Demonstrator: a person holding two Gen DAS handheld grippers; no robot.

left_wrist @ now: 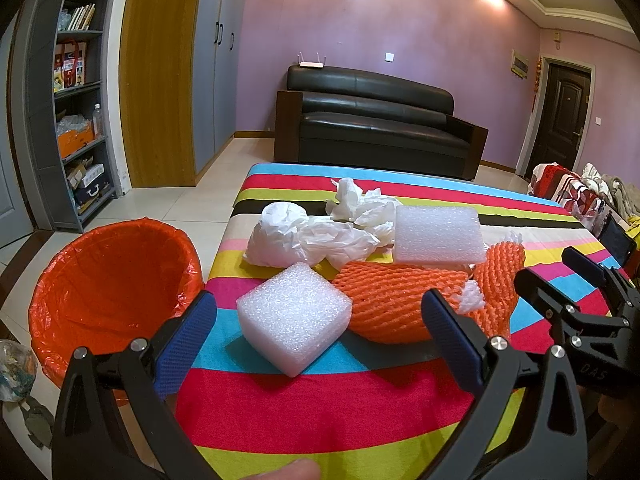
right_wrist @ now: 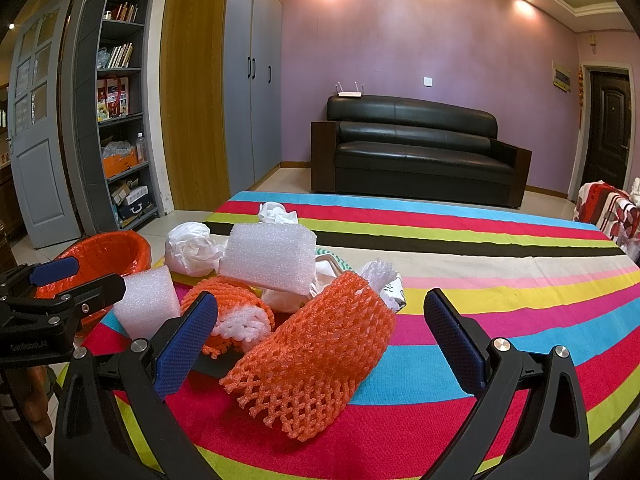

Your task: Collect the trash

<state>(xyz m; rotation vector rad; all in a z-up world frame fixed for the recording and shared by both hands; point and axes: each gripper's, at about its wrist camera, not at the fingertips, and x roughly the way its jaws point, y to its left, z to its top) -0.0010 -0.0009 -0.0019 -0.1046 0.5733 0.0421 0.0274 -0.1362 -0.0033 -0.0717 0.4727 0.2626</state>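
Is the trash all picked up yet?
Not yet. The orange-lined bin looks empty. Both the left hand-held gripper and the right hand-held gripper are open, holding nothing. Still on the striped table: two foam blocks, orange foam nets and crumpled white paper.

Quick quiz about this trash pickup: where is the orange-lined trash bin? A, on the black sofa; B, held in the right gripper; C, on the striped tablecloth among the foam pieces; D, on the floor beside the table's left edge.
D: the orange-lined trash bin stands on the tiled floor off the left edge of the striped tablecloth, while the white foam block and orange foam net lie on the cloth.
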